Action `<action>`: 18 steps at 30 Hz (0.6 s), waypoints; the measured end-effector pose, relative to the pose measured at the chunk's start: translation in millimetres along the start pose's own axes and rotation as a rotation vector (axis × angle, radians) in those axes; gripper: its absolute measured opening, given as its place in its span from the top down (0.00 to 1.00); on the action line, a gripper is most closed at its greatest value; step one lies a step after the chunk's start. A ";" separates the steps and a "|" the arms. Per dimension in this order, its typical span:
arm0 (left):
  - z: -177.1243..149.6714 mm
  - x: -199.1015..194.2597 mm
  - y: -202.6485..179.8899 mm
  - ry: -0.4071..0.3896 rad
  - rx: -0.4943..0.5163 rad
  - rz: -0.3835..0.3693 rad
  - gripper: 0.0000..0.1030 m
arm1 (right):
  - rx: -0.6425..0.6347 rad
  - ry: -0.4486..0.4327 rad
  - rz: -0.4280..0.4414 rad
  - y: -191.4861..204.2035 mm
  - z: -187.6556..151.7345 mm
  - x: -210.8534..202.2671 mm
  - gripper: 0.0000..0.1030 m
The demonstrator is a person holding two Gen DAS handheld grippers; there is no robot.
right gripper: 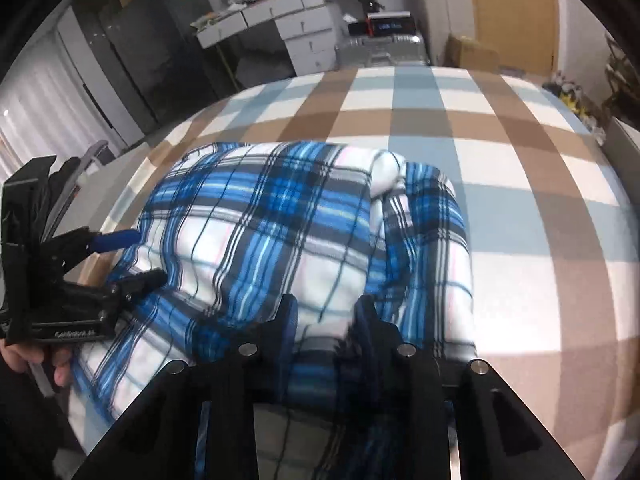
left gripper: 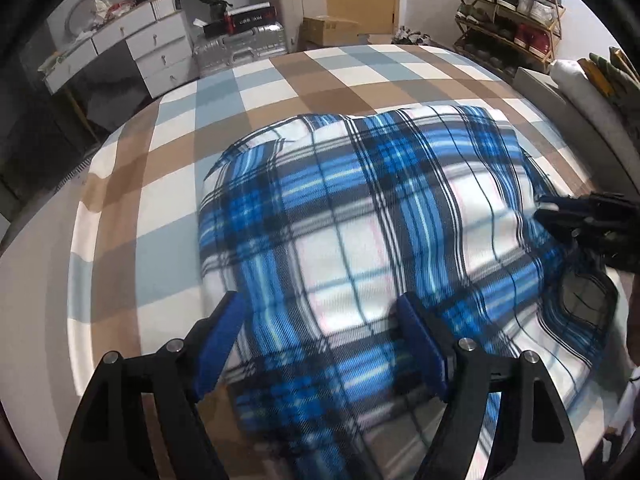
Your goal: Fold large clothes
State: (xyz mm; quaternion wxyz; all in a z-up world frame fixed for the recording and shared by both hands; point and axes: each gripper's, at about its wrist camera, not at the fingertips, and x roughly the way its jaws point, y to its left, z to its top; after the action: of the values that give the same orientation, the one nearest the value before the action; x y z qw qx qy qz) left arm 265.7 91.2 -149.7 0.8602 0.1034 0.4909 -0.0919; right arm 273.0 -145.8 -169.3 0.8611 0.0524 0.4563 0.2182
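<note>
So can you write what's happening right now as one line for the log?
step: folding | plaid garment: bunched on checked bed cover | left claw: open over fabric, not gripping | right claw: part-closed, grip unclear

Checked bed [left gripper: 256, 80], white drawers [left gripper: 160, 48], shoe rack [left gripper: 516, 12].

Blue-and-white plaid garment [left gripper: 360, 216] lies bunched, partly folded, on checked bedspread [left gripper: 280, 80].

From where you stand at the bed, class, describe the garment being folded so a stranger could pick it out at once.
Find the bed, covered in large tan, pale blue and white checks. On its near part lies a bunched fleece garment in blue, black and white tartan. Its narrow, dense stripes and rumpled folds set it apart from the flat, broad-checked bed cover beneath.
</note>
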 end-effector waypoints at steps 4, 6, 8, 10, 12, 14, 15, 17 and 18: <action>-12.6 -15.0 36.7 0.021 -0.140 -0.031 0.26 | 0.060 -0.052 -0.033 -24.9 0.1 -30.1 0.22; -22.1 -7.5 61.4 0.068 -0.260 -0.136 0.24 | 0.082 -0.004 0.006 -35.6 2.5 -27.0 0.22; -27.0 2.9 72.4 0.117 -0.323 -0.250 0.24 | 0.131 0.061 0.051 -46.9 6.7 -14.3 0.22; -27.6 3.7 73.4 0.091 -0.319 -0.301 0.23 | 0.177 0.108 0.072 -53.2 11.2 -1.6 0.22; -25.7 7.5 65.2 0.101 -0.272 -0.351 0.23 | 0.207 0.148 0.120 -55.1 15.5 12.4 0.20; -21.7 12.1 56.8 0.106 -0.231 -0.397 0.23 | 0.193 0.173 0.144 -48.4 19.1 17.5 0.18; -18.2 15.5 52.1 0.105 -0.215 -0.397 0.23 | 0.183 0.185 0.168 -41.4 23.0 22.0 0.19; -11.9 22.1 49.3 0.115 -0.213 -0.412 0.23 | 0.168 0.217 0.227 -26.7 25.0 32.2 0.19; -8.8 24.9 49.4 0.117 -0.220 -0.427 0.24 | 0.131 0.217 0.203 -16.4 27.0 35.9 0.20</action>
State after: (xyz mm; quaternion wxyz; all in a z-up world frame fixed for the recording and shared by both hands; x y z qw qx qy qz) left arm 283.8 139.7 -171.2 0.7975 -0.0920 0.5576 -0.2112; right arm 317.8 -142.4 -185.8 0.7748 0.1304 0.5524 0.2784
